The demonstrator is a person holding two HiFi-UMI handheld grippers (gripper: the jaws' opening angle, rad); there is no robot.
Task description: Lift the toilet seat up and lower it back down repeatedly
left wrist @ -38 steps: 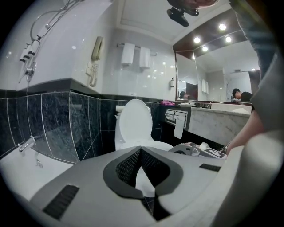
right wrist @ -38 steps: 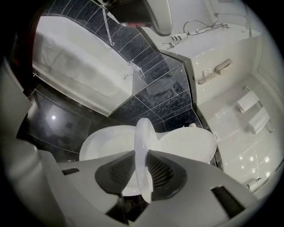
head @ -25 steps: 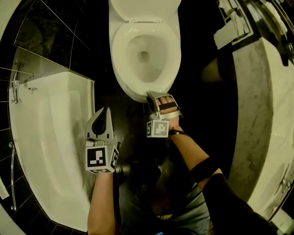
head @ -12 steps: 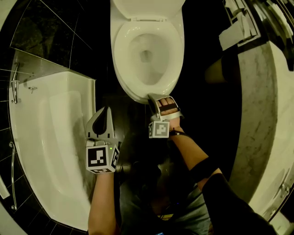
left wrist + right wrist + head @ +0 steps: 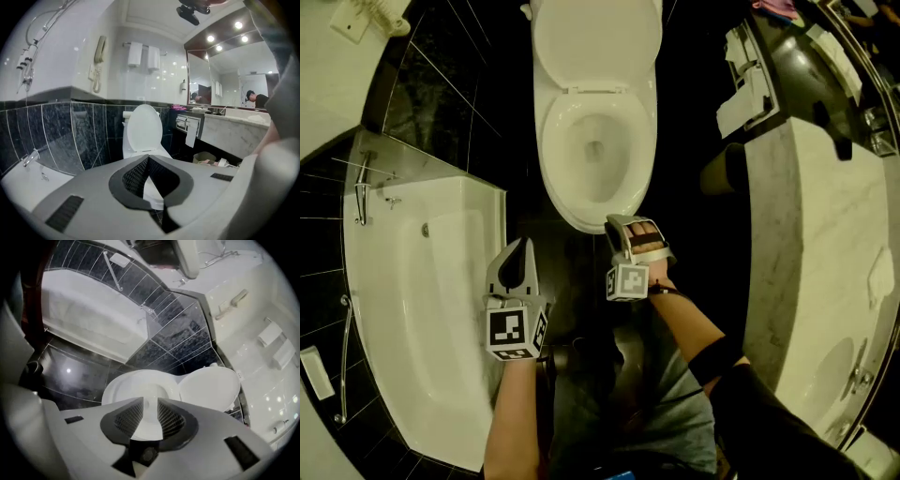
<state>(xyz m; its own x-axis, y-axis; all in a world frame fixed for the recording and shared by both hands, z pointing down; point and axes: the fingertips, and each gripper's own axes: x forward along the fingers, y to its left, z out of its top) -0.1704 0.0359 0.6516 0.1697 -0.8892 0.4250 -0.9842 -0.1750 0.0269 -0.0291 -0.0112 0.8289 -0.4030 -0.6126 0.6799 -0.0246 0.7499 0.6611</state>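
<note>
The white toilet has its seat [image 5: 558, 159] lying flat on the bowl and its lid [image 5: 595, 42] raised against the tank. My right gripper [image 5: 614, 222] hovers at the seat's front edge, pointing at the bowl. Its jaws are closing, with a narrow gap left and nothing pressed between the pads. In the right gripper view [image 5: 150, 401] the seat [image 5: 117, 385] and lid [image 5: 211, 387] lie just beyond the tips. My left gripper [image 5: 523, 246] hangs over the dark floor left of the bowl, tips together and empty. Its own view [image 5: 147, 159] faces the lid [image 5: 143, 129].
A white bathtub [image 5: 412, 309] fills the left side. A marble vanity counter [image 5: 825, 234] runs down the right, with a paper holder [image 5: 741, 89] and a small bin [image 5: 722, 169] beside the toilet. Dark tiled floor [image 5: 572, 272] lies between the tub and the bowl.
The head view has tipped up, so the toilet sits lower and the whole lid shows. Both grippers keep their places relative to the bowl.
</note>
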